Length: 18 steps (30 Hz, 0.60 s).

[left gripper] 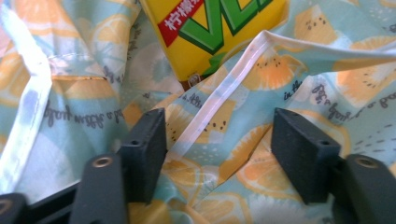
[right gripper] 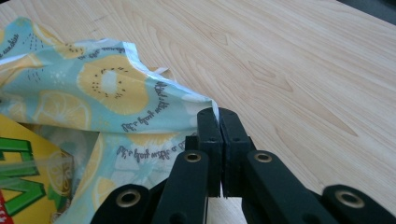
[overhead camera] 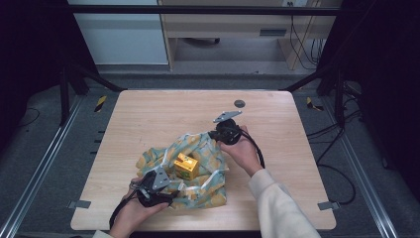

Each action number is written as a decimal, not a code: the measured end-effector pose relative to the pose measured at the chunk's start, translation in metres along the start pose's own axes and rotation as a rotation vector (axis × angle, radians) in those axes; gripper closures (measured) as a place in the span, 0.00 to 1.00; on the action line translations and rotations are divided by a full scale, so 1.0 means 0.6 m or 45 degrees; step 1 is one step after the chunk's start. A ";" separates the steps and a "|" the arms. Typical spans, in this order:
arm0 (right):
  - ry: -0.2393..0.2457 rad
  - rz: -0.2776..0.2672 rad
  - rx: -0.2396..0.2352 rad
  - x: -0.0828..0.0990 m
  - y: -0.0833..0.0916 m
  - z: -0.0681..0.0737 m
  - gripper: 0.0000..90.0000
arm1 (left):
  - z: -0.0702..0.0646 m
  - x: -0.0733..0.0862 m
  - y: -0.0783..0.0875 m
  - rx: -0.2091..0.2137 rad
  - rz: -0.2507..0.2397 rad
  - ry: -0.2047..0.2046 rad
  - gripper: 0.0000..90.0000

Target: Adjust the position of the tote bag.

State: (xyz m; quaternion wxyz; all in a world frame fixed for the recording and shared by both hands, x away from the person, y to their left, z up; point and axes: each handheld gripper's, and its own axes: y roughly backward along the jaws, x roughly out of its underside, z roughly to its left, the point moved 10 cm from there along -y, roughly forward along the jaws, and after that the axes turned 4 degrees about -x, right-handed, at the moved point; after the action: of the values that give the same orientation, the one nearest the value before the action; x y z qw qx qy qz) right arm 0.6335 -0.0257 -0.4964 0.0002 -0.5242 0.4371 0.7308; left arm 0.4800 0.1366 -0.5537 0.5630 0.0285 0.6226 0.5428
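Observation:
A cloth (overhead camera: 210,151) printed with lemon slices on pale blue lies crumpled on the wooden table (overhead camera: 163,109). On its middle stands a yellow drink carton (overhead camera: 186,166) with green lettering. My left gripper (overhead camera: 172,193) lies at the cloth's near left side. Its jaws (left gripper: 218,117) stand open over the fabric (left gripper: 289,70), a white hem running between them, the carton (left gripper: 210,32) just beyond. My right gripper (overhead camera: 214,135) is at the cloth's far right corner. It (right gripper: 218,114) is shut on the edge of the cloth (right gripper: 93,88), with the carton (right gripper: 23,172) at lower left.
A small dark round disc (overhead camera: 239,103) sits on the table near its far edge. Bare wood stretches beyond and to the right of the cloth. Black frame posts (overhead camera: 339,89) and cables stand off the table at both sides.

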 end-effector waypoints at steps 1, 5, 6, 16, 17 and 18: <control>0.003 0.000 0.000 0.001 0.000 -0.002 0.99 | 0.001 0.000 -0.003 -0.005 0.004 0.002 0.31; -0.009 -0.003 0.011 0.003 0.004 -0.014 0.99 | -0.004 0.004 -0.007 0.042 0.034 -0.006 0.38; -0.010 -0.001 0.013 0.004 0.006 -0.016 0.99 | -0.004 0.006 -0.007 0.044 0.046 -0.006 0.43; -0.036 -0.011 0.035 0.009 0.008 -0.033 0.99 | -0.013 0.016 0.002 0.090 0.127 -0.013 1.00; -0.043 -0.011 0.037 0.011 0.007 -0.036 0.99 | -0.013 0.015 0.003 0.089 0.125 -0.014 1.00; -0.053 -0.010 0.038 0.013 0.006 -0.038 0.99 | -0.014 0.015 0.004 0.094 0.129 -0.014 1.00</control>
State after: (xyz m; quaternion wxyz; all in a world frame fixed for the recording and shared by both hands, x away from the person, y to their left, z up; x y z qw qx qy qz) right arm 0.6460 -0.0461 -0.5017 0.0200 -0.5107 0.4457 0.7350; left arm 0.4692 0.1377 -0.5601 0.5368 0.0837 0.6369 0.5470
